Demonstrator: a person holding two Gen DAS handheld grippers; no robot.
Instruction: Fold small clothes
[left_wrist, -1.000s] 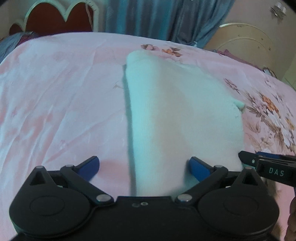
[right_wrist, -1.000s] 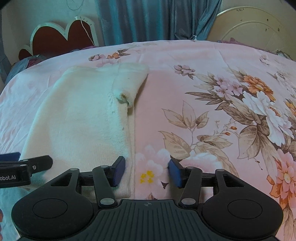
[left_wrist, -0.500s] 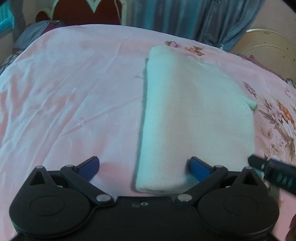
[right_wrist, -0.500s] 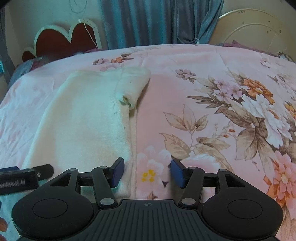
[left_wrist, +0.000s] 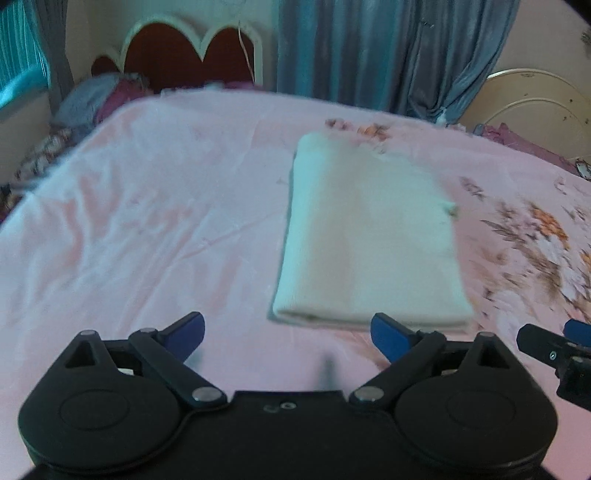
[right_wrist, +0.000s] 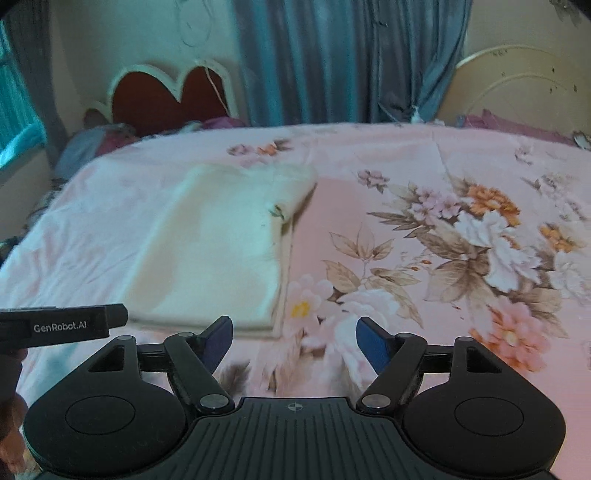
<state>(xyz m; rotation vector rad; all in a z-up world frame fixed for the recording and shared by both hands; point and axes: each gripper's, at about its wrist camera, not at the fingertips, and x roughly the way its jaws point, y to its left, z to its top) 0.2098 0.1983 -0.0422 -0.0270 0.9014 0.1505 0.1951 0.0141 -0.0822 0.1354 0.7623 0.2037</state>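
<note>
Hovering wide apart, left gripper (left_wrist: 287, 332) and right gripper (right_wrist: 294, 336) empty, folded cream garment (left_wrist: 369, 247) just ahead

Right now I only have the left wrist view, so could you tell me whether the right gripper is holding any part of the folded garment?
Observer: No. The right gripper is open with nothing between its fingers. The cream garment lies flat, its near right corner just ahead of that gripper's left finger.
Operator: Thank you. Is the garment's right edge tidy?
Observer: Mostly. A sleeve cuff sticks out there, toward the far end, showing its open end.
Operator: And what lies to the right of it?
Observer: The pink bed sheet, with a large flower print.
</note>
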